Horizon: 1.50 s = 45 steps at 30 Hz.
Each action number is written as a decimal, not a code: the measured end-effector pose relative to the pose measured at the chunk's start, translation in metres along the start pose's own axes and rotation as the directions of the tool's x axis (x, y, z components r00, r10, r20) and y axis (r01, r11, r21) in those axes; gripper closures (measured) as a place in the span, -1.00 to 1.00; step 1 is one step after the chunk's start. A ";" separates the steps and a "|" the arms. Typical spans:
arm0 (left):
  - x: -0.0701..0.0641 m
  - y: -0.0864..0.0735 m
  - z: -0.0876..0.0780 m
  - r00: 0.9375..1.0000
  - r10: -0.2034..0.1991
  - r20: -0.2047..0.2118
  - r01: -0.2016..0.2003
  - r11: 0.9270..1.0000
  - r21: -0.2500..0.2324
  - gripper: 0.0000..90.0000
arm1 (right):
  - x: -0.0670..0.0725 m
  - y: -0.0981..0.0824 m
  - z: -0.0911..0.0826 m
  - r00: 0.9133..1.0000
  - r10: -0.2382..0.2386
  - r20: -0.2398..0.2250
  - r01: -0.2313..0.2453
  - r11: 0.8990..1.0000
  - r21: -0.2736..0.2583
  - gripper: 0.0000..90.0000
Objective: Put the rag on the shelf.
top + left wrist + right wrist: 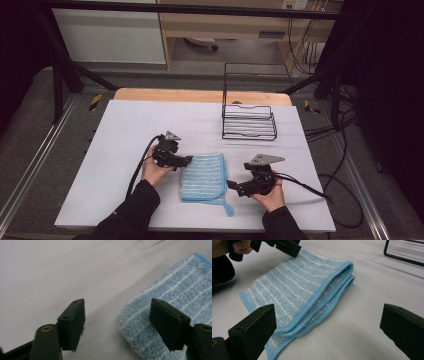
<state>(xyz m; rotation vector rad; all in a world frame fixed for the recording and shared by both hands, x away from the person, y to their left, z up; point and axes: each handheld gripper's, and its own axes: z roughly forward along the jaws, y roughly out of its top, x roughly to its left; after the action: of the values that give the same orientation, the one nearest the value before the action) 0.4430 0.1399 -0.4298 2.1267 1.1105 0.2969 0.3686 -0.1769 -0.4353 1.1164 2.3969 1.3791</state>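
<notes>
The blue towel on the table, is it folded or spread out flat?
Folded. The blue towel shows stacked layers with doubled blue hems along its near edge in the right gripper view, and it lies as a compact rectangle on the table.

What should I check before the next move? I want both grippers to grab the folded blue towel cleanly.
1. Towel lies flat and folded on the table: ok.
2. Left gripper open, at the towel's left edge: ok.
3. Left gripper pinching fabric: not ok, nothing is pressed yet.
4. Right gripper open, beside the towel's right edge: ok.
5. Wire rack stands apart from the towel: ok.
</notes>
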 end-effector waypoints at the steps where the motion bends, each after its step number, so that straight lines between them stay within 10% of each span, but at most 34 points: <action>1: 0.000 0.000 0.000 1.000 -0.009 0.005 0.009 1.000 -0.001 -0.21 | 0.000 0.000 0.000 1.000 0.000 0.000 0.000 1.000 0.000 -0.97; 21: -0.002 -0.010 0.007 0.990 -0.103 0.099 0.097 0.993 0.067 0.60 | -0.001 0.001 0.001 1.000 0.010 0.006 -0.010 1.000 0.010 -0.96; 38: -0.007 -0.013 0.009 0.995 -0.068 0.078 0.065 0.997 0.042 0.66 | -0.012 0.026 0.018 0.999 0.028 0.044 -0.026 0.999 -0.048 -0.97; 45: -0.008 -0.014 0.009 0.995 -0.069 0.075 0.066 0.997 0.038 0.66 | -0.021 0.038 0.045 0.997 0.075 0.024 -0.074 0.996 -0.051 -0.59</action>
<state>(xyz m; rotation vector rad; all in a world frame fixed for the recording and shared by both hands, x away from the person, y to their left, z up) 0.4340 0.1350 -0.4446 2.1083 1.1480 0.1647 0.4246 -0.1489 -0.4342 1.2144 2.3115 1.4301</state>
